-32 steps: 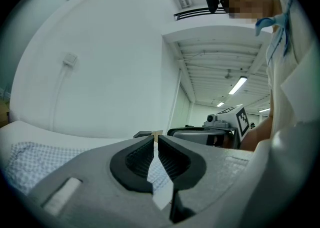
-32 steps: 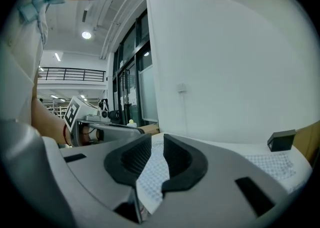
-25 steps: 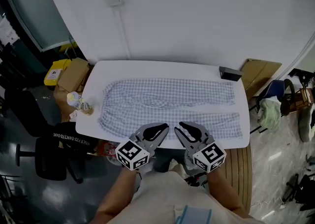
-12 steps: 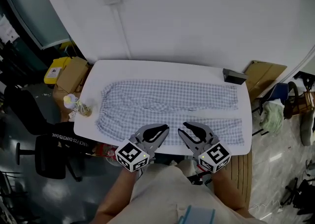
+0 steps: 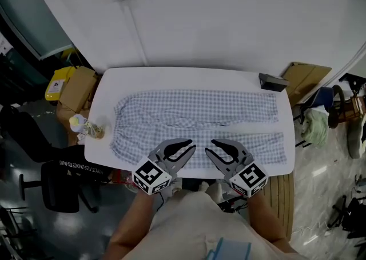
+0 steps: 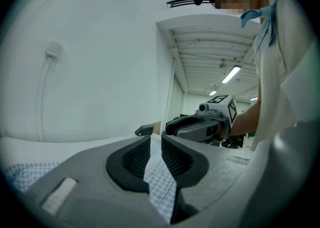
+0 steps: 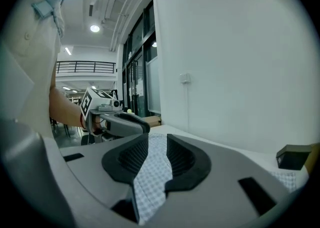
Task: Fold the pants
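Light blue checked pants [image 5: 194,116] lie spread flat on the white table [image 5: 171,79], waistband at the left and both legs running right. My left gripper [image 5: 190,147] and right gripper [image 5: 209,148] hover side by side, tips toward each other, over the near leg at the table's front edge. In the left gripper view the left gripper [image 6: 156,144] has its jaws opening from a narrow slit, and checked cloth [image 6: 161,179] shows below the gap, not pinched. In the right gripper view the right gripper [image 7: 157,144] has its jaws opening wider, with cloth [image 7: 152,174] beneath and nothing clamped.
A black box [image 5: 273,82] sits at the table's far right corner, and small items [image 5: 91,128] at its left edge. Cardboard boxes [image 5: 77,88] and an office chair [image 5: 63,182] stand left of the table. More cardboard [image 5: 309,76] and a chair with green cloth [image 5: 315,127] are on the right.
Both grippers have sunk a little toward the near pant leg. Their jaws stand slightly wider apart than before. The pants have not moved.
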Motion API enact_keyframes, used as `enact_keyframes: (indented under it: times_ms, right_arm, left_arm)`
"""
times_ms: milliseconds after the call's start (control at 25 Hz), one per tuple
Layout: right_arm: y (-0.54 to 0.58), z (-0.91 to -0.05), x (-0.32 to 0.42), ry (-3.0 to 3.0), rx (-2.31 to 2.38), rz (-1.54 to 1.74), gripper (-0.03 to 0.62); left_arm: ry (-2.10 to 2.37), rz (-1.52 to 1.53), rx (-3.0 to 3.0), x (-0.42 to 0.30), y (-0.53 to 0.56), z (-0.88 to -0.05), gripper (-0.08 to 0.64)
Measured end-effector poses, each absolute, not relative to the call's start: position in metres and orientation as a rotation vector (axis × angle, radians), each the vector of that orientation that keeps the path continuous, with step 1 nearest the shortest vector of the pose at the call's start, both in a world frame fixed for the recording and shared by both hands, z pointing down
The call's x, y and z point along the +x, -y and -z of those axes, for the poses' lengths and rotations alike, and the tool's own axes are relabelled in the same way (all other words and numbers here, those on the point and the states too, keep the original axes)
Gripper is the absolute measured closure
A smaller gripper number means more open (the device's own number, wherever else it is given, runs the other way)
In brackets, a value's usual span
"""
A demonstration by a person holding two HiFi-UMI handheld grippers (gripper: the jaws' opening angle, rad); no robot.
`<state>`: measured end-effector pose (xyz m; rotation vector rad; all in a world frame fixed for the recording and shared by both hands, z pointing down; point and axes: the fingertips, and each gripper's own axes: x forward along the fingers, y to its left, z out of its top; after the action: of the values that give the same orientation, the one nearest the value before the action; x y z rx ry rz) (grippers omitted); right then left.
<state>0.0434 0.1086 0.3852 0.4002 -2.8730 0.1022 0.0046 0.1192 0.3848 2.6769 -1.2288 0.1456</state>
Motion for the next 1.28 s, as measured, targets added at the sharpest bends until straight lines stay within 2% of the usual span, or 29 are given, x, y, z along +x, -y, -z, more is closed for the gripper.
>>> enact_keyframes:
  times_ms: [200, 480, 720, 880, 1280]
  right_arm:
    - [-0.103, -0.391, 0.037, 2.827, 0.354, -0.052, 0.457]
    - [-0.1, -0.412, 0.032, 2.727, 0.281, 0.027, 0.442]
    - [-0.109, -0.451, 0.038, 2.583, 0.163, 0.102, 0.419]
    - [-0.116, -0.471, 0.036, 2.551, 0.099, 0.077, 0.416]
    - [-0.16, -0.499, -0.031, 2.523, -0.09, 0.053, 0.414]
  left_arm:
    - [1.179, -0.239, 2.701, -0.006, -0.119, -0.395, 0.429]
    - [1.079, -0.549, 2.744, -0.013, -0.127, -0.431, 0.356]
    - [0.995, -0.833, 2.686, -0.033, -0.148, -0.483, 0.339]
    - [0.932, -0.909, 2.642, -0.047, -0.158, -0.507, 0.334]
    - [0.86, -1.099, 2.517, -0.113, -0.195, -0.548, 0.304]
